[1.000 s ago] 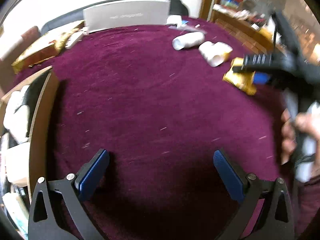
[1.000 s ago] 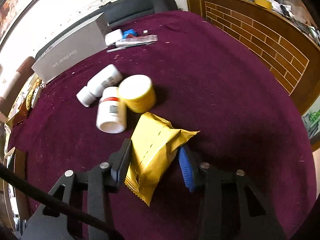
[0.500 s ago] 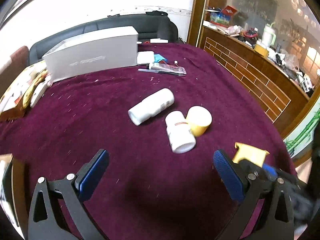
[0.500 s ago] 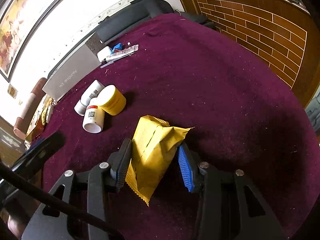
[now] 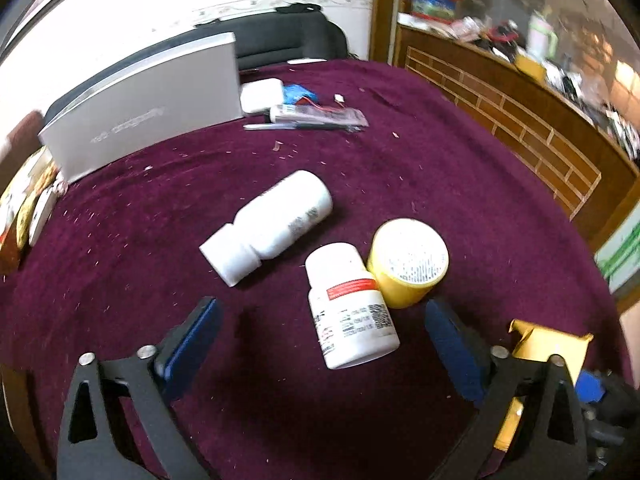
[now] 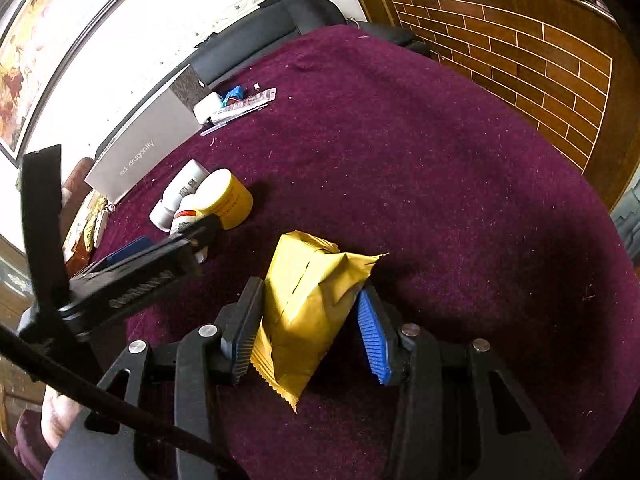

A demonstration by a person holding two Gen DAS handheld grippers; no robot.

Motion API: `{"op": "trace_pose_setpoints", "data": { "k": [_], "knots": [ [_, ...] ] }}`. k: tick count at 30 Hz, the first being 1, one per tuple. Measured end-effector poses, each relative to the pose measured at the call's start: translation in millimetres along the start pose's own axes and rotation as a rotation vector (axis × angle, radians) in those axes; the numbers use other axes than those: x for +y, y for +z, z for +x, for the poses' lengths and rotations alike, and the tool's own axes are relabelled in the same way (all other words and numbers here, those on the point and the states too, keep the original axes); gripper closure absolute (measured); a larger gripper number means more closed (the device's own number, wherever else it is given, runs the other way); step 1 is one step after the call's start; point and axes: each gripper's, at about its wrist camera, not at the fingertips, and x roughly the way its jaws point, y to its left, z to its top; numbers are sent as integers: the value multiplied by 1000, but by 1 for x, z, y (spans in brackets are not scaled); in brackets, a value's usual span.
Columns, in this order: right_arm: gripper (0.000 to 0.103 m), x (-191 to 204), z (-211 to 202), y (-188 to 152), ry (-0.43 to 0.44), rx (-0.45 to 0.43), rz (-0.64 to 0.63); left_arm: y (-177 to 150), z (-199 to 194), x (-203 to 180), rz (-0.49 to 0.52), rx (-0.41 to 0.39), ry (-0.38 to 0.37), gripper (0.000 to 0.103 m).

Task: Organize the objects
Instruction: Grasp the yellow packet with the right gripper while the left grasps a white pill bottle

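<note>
In the left wrist view my left gripper [image 5: 320,320] hangs over a maroon tablecloth [image 5: 460,184], its jaws closing. A white bottle with a red label [image 5: 352,308] lies between the blue pads [image 5: 196,332], and neither pad touches it. A yellow jar [image 5: 408,264] rests against that bottle, and a larger white bottle [image 5: 268,224] lies behind. In the right wrist view my right gripper [image 6: 310,292] is shut on a yellow packet [image 6: 308,312]. The left gripper [image 6: 160,264] reaches across towards the bottles [image 6: 180,196] there.
A grey box [image 5: 152,120] stands at the back left. Beside it lie a small white case [image 5: 260,94], a blue item, a tube and a pen. Snack packets [image 5: 24,200] sit at the left edge. A brick-patterned wooden counter [image 5: 520,128] borders the right side.
The left gripper has swung from the table's left side to the bottles and come close over the red-label bottle, its jaws narrowing. The right gripper still grips the yellow packet.
</note>
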Motion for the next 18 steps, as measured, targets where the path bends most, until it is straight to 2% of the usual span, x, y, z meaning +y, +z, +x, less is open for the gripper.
{"op": "trace_pose_setpoints", "data": {
  "k": [1, 2, 4, 5, 10, 18],
  "knots": [
    [58, 0, 0, 0, -1, -1, 1, -1, 1, -2, 17, 4, 7, 26],
    [58, 1, 0, 0, -3, -3, 1, -1, 3, -1, 25, 15, 8, 45],
    [58, 2, 0, -1, -9, -5, -3, -1, 2, 6, 4, 20, -6, 62],
    [58, 3, 0, -2, -16, -8, -7, 0, 1, 8, 4, 21, -1, 74],
    [58, 9, 0, -4, -50, -20, -39, -6, -17, 17, -14, 6, -34, 74],
    [58, 16, 2, -6, -91, -31, -85, -37, -72, 38, -59, -32, -120, 74]
  ]
}}
